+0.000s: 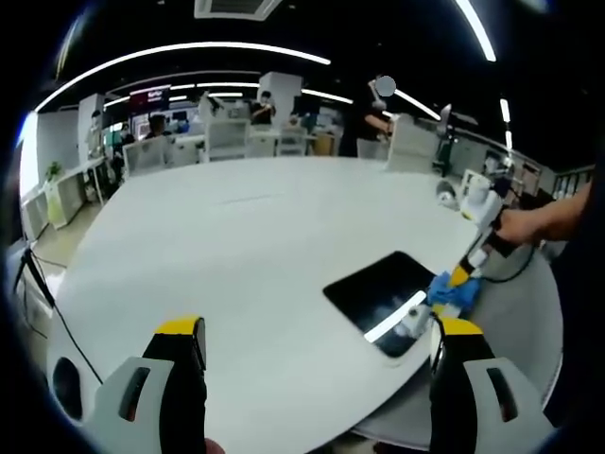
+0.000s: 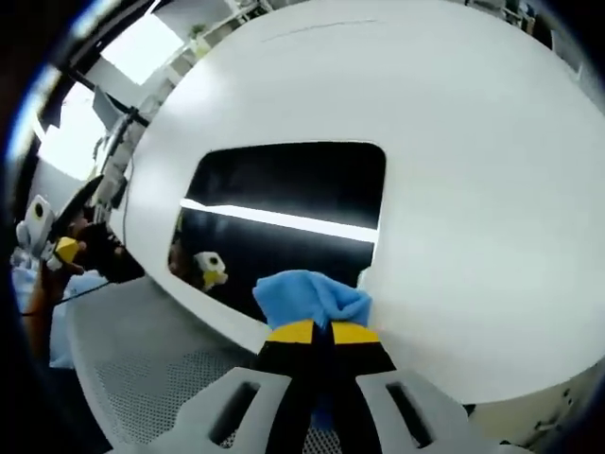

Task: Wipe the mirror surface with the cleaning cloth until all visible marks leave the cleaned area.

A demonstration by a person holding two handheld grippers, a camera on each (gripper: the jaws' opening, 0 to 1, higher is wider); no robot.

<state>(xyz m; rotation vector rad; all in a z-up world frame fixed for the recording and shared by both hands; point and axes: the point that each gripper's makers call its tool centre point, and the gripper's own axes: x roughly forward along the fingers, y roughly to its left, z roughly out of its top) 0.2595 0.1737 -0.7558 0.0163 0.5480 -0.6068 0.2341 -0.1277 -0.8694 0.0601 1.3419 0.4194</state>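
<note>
Pinching a blue cleaning cloth (image 2: pixel 312 298) against the mirror (image 2: pixel 284 213) edge: right hand-held gripper (image 2: pixel 321 333), jaws clenched. Left hand-held gripper (image 1: pixel 317 331): released, above white desk (image 1: pixel 236 236).

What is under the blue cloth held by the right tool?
The cleaning cloth rests on the near edge of the mirror, which lies flat on the white table. The right tool is shut on it. Any marks beneath the cloth are covered.

white round table (image 1: pixel 246 236) | office desks (image 1: pixel 227 137) behind | curved ceiling light strips (image 1: pixel 189 52) | dark ceiling
</note>
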